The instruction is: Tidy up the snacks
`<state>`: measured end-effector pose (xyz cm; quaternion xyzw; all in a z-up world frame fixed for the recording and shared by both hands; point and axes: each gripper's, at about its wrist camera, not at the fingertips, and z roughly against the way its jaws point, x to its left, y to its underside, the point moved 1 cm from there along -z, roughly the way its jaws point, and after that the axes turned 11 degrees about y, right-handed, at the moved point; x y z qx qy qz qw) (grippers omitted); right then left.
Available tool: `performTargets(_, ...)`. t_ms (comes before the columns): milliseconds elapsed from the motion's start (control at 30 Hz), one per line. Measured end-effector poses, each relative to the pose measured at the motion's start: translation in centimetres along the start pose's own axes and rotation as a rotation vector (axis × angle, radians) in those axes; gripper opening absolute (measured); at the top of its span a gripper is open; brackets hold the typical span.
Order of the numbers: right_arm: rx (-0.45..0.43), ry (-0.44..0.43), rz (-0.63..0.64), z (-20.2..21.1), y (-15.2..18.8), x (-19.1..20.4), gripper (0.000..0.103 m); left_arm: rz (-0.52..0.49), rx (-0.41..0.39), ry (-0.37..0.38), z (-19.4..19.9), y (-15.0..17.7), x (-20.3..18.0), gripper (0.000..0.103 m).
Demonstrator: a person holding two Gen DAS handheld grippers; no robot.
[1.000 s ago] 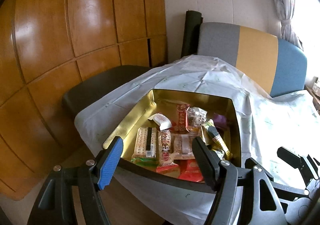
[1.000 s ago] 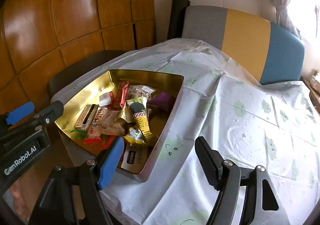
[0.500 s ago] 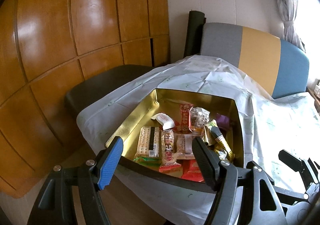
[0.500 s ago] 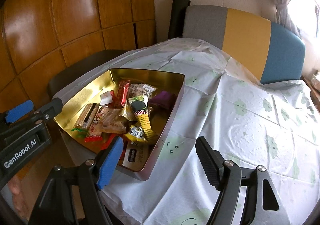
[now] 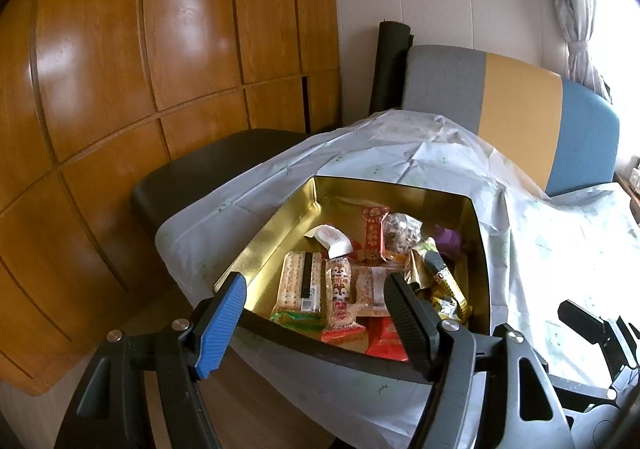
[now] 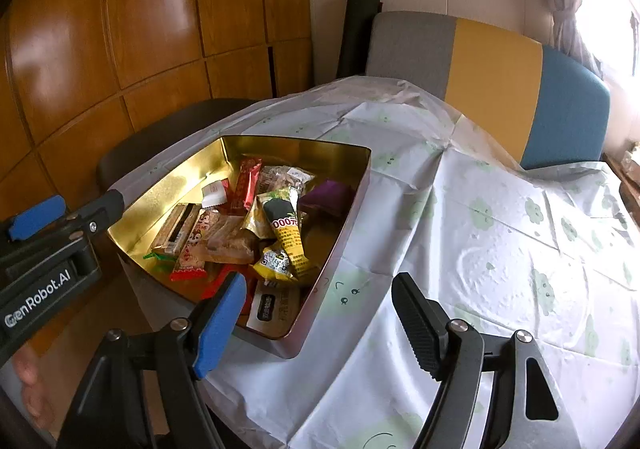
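A gold tin stands on the clothed table, holding several wrapped snacks: a cracker pack, a red-and-white pack, a long red stick, a yellow-and-black pack and a purple wrapper. My left gripper hovers open just before the tin's near rim, holding nothing. In the right wrist view the tin lies to the left, with the yellow pack on top. My right gripper is open and empty over the cloth by the tin's near right corner. The left gripper shows at the left edge.
A white tablecloth with green prints covers the table. Behind it is a chair back in grey, yellow and blue. A dark seat and a wood-panelled wall are on the left. A hand shows low left.
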<state>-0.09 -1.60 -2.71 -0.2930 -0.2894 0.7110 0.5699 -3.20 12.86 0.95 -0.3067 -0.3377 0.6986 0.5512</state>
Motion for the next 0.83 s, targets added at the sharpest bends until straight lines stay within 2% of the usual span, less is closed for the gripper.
performTargets(567,0.003,-0.002,0.008,0.07,0.12,0.13,0.077,-0.027,0.005,0.001,-0.13,0.14,-0.11,0.072)
performTargets(733,0.002,0.001,0.010,0.05,0.12,0.11,0.077,-0.015,-0.015,0.032,0.13,0.16,-0.04,0.070)
performTargets(833,0.000,-0.001,0.006,0.05,0.03,-0.34,0.077,-0.007,0.000,0.050,-0.10,0.00,0.16,0.069)
